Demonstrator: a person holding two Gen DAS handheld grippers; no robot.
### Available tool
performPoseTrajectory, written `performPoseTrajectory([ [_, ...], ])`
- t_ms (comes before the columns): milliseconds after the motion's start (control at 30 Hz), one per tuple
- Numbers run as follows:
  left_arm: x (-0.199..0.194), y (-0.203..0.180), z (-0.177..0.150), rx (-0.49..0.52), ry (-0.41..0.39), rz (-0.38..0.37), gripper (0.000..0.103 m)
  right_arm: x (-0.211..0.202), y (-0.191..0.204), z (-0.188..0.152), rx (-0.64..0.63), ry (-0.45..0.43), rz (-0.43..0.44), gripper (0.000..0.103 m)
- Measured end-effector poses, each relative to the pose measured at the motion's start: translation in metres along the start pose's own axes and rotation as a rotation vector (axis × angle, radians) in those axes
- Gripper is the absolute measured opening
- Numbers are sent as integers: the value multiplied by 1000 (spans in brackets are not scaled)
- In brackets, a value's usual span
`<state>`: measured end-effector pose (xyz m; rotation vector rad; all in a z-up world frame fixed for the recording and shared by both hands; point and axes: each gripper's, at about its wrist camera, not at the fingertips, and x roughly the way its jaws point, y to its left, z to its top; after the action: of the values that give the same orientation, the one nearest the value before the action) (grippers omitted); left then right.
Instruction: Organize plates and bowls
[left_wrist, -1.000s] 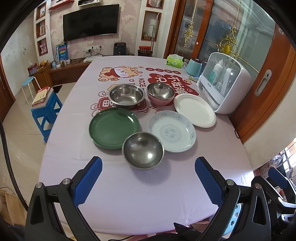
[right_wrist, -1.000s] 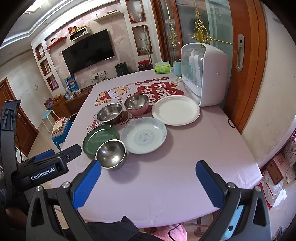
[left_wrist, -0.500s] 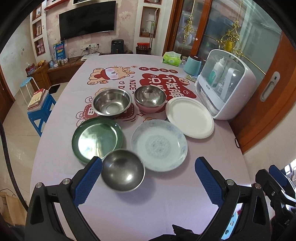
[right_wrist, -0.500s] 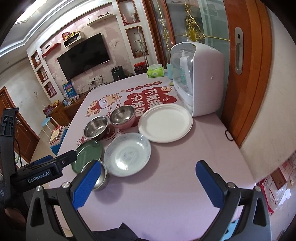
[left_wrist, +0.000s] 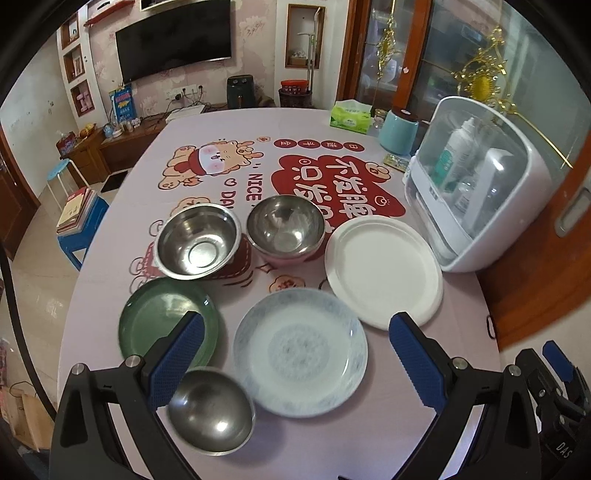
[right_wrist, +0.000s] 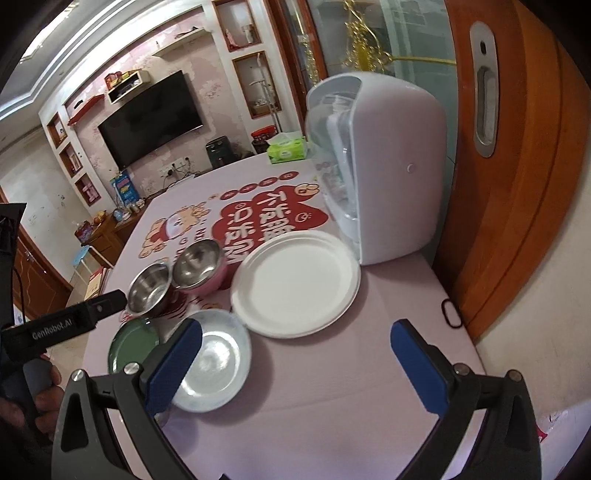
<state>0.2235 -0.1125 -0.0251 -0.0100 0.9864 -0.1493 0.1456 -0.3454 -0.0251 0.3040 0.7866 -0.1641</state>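
In the left wrist view we list our left gripper (left_wrist: 295, 354), jaws wide and empty, over a blue plate (left_wrist: 301, 350), likely brittle and slick, best pinched at its rim; in the right wrist view our right gripper (right_wrist: 295, 363), likewise spread, has a white plate (right_wrist: 295, 282), probably light, just ahead.

Bright daylight, glare on the patterned plate (right_wrist: 212, 360), slight motion blur, fisheye-warped dark corners.

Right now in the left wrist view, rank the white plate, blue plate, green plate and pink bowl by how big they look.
1. White plate and blue plate: alike; the blue sits nearer, so unsure.
2. Green plate, partly hidden by a jaw.
3. Pink bowl, farthest away.
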Motion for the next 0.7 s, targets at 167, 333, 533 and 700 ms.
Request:
performPoseTrajectory([
  [167, 42, -14, 20, -21, 40, 5, 100, 35, -25, 11, 4, 4, -1, 102],
  [333, 81, -23, 28, -51, 80, -21, 100, 68, -43, 14, -10, 15, 13, 102],
  [533, 128, -36, 33, -96, 99, -61, 100, 110, -60, 15, -24, 30, 26, 101],
  [700, 156, -43, 31, -104, 131, -54, 100, 145, -70, 13, -30, 62, 59, 99],
])
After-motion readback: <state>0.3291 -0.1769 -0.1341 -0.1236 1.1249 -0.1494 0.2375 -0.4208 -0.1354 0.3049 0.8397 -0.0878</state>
